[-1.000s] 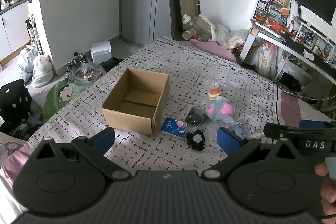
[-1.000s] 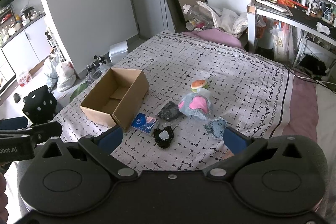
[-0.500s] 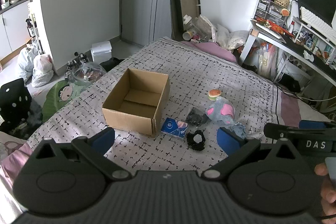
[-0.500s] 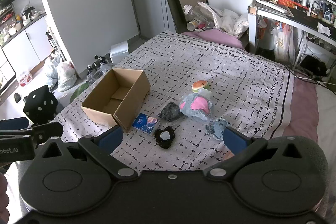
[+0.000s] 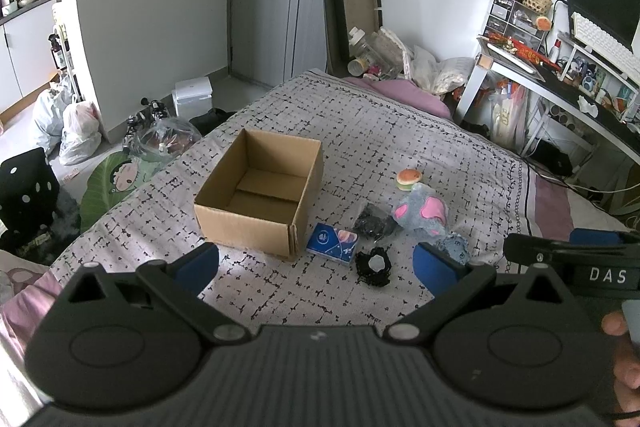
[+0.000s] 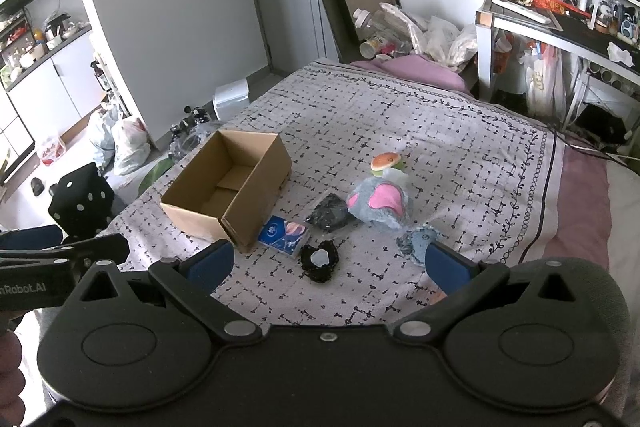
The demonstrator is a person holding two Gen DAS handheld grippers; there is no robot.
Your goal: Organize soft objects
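Bedroom clutter rings a bed (image 5: 420, 131) dressed in a pale, black-flecked quilt, and both your tools hover above its near end. Your left gripper (image 5: 316, 263) has its blue pads (image 5: 198, 261) spread wide, nothing between them. Your right gripper (image 6: 326, 263) is just as wide apart, also holding nothing; in the left view its black side reads "DAS", and in the right view the left tool's side shows "nRobot.AI", the start cut off.

Moving outward from the fingers: a black lacy ring with a pale centre (image 6: 319, 261) lies nearest, on the quilt. Just beside it sits a blue packet (image 6: 285, 235) with a round white emblem; its print is too small to read. That packet rests close to the corner of the cardboard box (image 5: 260, 195), which stands open-topped with nothing inside.

To the right, a small blue-grey plush (image 6: 418, 241) lies near your right pad. Behind the ring there's a crumpled black soft item (image 6: 330, 213), touching or nearly touching the grey plush with pink ears (image 6: 380, 203). Beyond that, a burger-shaped squishy (image 6: 386, 161) sits just behind the plush. All the soft things are out on the quilt, right of the box.

Further off: a desk (image 5: 560, 79) with a white keyboard (image 5: 604, 39) and dark monitor (image 5: 600, 3).
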